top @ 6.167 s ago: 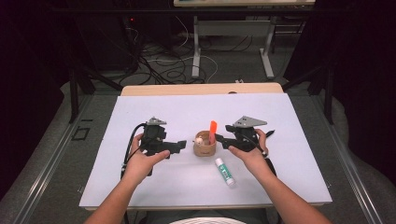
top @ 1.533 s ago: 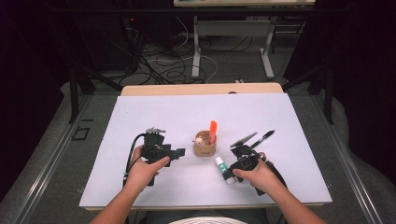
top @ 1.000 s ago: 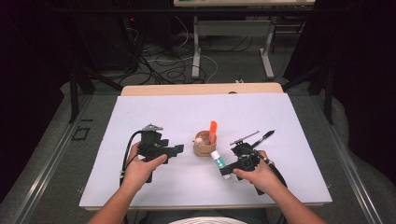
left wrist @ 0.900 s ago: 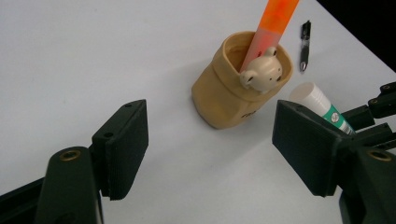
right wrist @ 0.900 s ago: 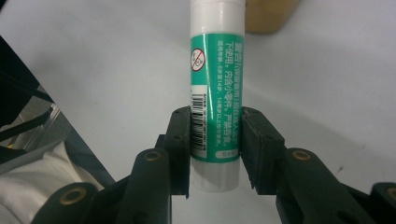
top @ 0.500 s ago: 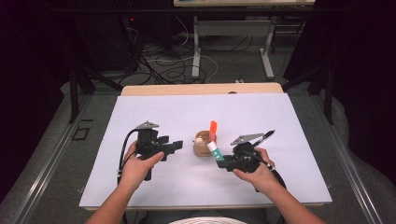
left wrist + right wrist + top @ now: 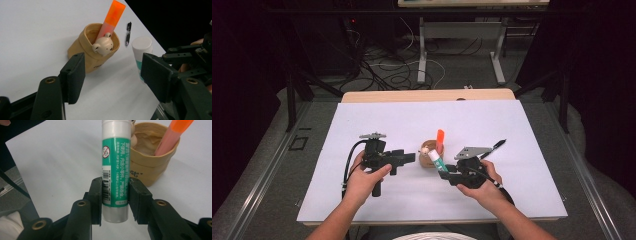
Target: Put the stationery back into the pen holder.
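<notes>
A tan fabric pouch with a small bear charm stands mid-table, an orange highlighter upright inside it. My right gripper is shut on a green-and-white glue stick, lifted and tilted with its cap beside the pouch rim. In the right gripper view its pads press the glue stick on both sides, the pouch just behind. My left gripper hovers left of the pouch; its jaws have just been closing, with nothing between them.
A black pen lies on the white tabletop to the right of my right hand. Cables and metal stand legs sit on the floor beyond the table's far edge.
My right gripper has lifted the glue stick off the table and carried it up and left to the pouch. The left gripper stayed where it was.
</notes>
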The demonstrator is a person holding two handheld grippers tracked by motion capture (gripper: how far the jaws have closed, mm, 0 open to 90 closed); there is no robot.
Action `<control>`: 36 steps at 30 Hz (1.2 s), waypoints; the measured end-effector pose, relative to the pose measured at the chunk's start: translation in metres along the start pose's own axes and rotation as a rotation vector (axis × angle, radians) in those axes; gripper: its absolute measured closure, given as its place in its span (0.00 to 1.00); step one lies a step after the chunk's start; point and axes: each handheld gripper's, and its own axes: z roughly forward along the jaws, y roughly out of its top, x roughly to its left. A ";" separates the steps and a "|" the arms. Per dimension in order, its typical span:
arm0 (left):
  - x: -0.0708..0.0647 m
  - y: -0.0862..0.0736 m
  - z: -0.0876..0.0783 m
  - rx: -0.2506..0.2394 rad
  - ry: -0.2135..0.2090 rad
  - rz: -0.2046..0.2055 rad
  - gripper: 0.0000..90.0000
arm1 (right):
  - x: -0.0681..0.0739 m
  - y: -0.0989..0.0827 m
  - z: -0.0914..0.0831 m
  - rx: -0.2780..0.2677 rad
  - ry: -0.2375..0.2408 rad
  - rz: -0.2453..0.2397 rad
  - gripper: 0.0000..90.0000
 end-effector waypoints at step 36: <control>-0.021 -0.008 0.034 0.046 -0.103 -0.131 0.54 | 0.027 -0.002 0.016 -0.019 0.047 -0.089 0.73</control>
